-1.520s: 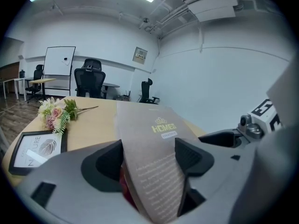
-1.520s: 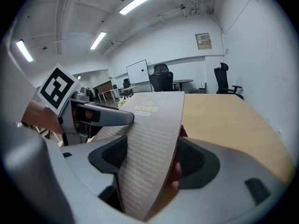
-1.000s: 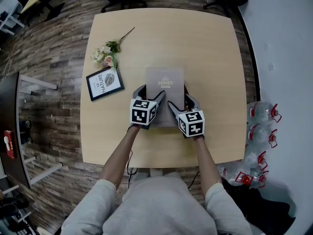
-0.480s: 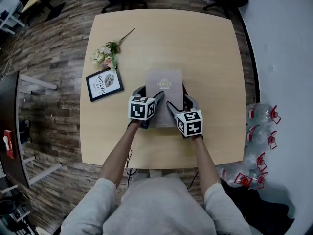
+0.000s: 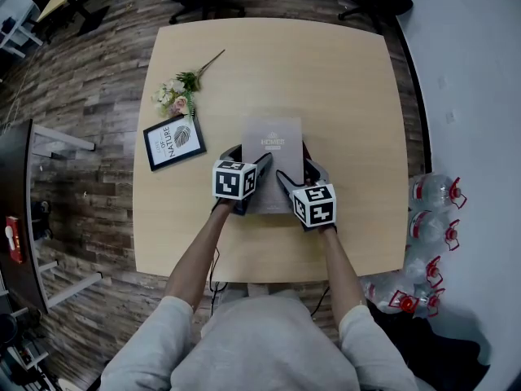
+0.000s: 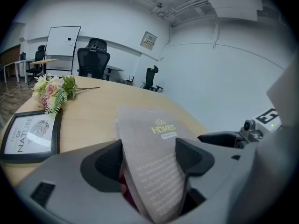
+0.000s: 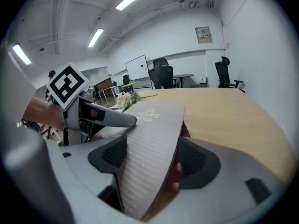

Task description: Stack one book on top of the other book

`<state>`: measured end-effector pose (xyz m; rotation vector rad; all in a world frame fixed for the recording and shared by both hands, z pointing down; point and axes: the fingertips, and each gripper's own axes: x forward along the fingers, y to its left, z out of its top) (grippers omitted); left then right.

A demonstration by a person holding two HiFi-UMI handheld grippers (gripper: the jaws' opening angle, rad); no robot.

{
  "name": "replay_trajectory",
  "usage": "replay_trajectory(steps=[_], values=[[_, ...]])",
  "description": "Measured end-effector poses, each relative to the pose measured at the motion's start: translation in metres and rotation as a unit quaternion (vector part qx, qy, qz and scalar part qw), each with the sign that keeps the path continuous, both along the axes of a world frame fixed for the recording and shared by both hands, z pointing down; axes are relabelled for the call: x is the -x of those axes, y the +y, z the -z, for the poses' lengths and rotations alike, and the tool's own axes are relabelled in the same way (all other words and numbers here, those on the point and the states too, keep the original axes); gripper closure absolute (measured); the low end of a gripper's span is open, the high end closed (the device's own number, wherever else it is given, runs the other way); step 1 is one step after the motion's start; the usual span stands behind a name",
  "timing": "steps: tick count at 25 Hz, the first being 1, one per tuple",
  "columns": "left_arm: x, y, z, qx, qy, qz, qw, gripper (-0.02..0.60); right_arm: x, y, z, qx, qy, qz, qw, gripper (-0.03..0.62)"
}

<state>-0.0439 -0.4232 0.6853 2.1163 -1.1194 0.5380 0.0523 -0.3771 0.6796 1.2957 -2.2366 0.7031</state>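
A grey book point(image 5: 273, 141) titled HOMES lies on the middle of the wooden table point(image 5: 350, 96). A dark red book point(image 5: 305, 149) shows as a sliver under its right edge. My left gripper point(image 5: 250, 155) is shut on the grey book's near left corner and my right gripper point(image 5: 297, 168) on its near right corner. In the left gripper view the grey book point(image 6: 154, 143) fills the gap between the pads of the left gripper point(image 6: 150, 157), with dark red point(image 6: 125, 181) below it. In the right gripper view the grey book point(image 7: 149, 139) sits between the right gripper point(image 7: 152, 160) pads, the red book point(image 7: 183, 129) against one pad.
A black-framed picture point(image 5: 173, 141) and a small bunch of flowers point(image 5: 181, 92) lie left of the books. Several water bottles point(image 5: 435, 190) stand on the floor right of the table. Office chairs stand beyond the far edge.
My left gripper has rolled slightly and edged a little away from me. The grey book has shifted only slightly with it. The right gripper has stayed put.
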Motion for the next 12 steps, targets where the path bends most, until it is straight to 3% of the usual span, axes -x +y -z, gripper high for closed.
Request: replay_trajectory(steps=[5,12], values=[[0.0016,0.0017,-0.0006,0.005,0.009,0.005,0.9999,0.228,0.0003,0.0005,-0.0002,0.003,-0.001,-0.003,1.0,0.252],[0.0077,0.0078,0.0052,-0.008,-0.009,-0.006,0.9999,0.216,-0.0035,0.0006,0.0063,0.003,-0.006,-0.007,1.0,0.249]])
